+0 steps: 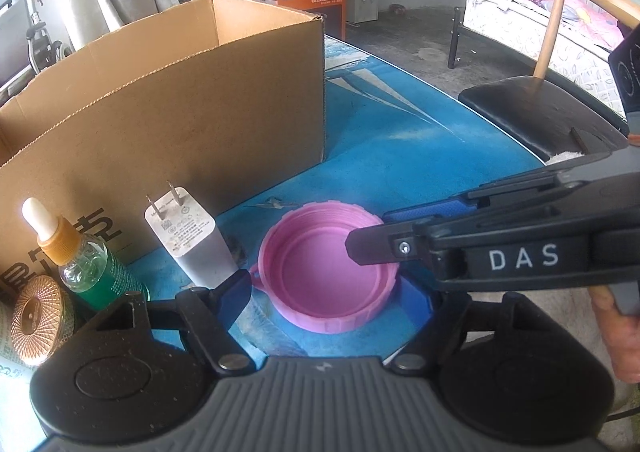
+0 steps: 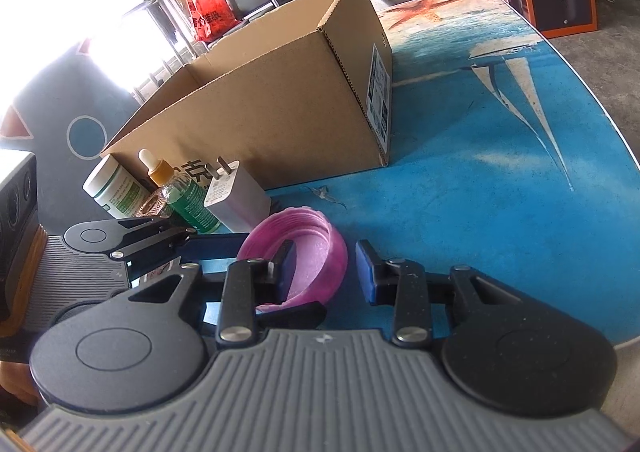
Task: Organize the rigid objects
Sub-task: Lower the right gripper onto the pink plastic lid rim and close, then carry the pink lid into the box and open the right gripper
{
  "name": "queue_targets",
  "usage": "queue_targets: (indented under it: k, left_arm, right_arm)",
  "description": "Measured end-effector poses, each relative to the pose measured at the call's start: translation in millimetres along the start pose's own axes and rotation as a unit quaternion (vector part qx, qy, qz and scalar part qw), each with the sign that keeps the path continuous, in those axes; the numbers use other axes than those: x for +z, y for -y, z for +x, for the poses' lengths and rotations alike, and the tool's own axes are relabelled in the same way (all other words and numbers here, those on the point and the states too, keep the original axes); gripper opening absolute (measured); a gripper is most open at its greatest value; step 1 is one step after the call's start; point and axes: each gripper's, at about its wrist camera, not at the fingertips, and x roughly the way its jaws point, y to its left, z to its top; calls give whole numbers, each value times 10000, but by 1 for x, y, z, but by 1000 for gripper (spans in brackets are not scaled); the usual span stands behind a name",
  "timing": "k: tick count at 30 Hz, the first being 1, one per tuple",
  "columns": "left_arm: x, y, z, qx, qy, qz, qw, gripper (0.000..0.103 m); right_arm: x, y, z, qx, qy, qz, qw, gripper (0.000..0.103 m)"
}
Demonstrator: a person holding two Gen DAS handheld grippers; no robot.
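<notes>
Fingers of the right gripper (image 2: 326,272) stand a little apart, one blue pad inside the pink lid (image 2: 304,248) and the other just outside its wall at 3 o'clock; a small gap shows between the outer pad and the wall, so I cannot tell if they already pinch it. Fingers of the left gripper (image 1: 332,302) are wide apart on both sides of the same lid (image 1: 328,268), and the pads seem not to press on it. The lid lies upside down on the blue table (image 1: 420,140). At 9 o'clock from the lid stands a white charger (image 1: 192,240), then a green dropper bottle (image 1: 84,256) and a copper round cap (image 1: 38,318). The open cardboard box (image 1: 180,100) stands behind them, at 11 o'clock.
</notes>
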Motion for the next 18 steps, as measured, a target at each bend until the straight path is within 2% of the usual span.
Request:
queue_targets:
  k: [1, 2, 9, 18]
  left_arm:
    - [0, 0, 0, -5, 21, 10, 10000, 78]
    - [0, 0, 1, -12, 36, 11, 10000, 71]
    - [0, -1, 0, -30, 78, -69, 9999, 70]
    - [0, 2, -30, 33, 413, -55, 9991, 70]
  right_arm:
    - [0, 0, 1, -7, -18, 5, 10000, 26]
    - [-1, 1, 3, -14, -36, 9, 10000, 25]
    - [0, -3, 8, -116, -58, -67, 9999, 22]
    - [4, -19, -13, -194, 152, -230, 9994, 22]
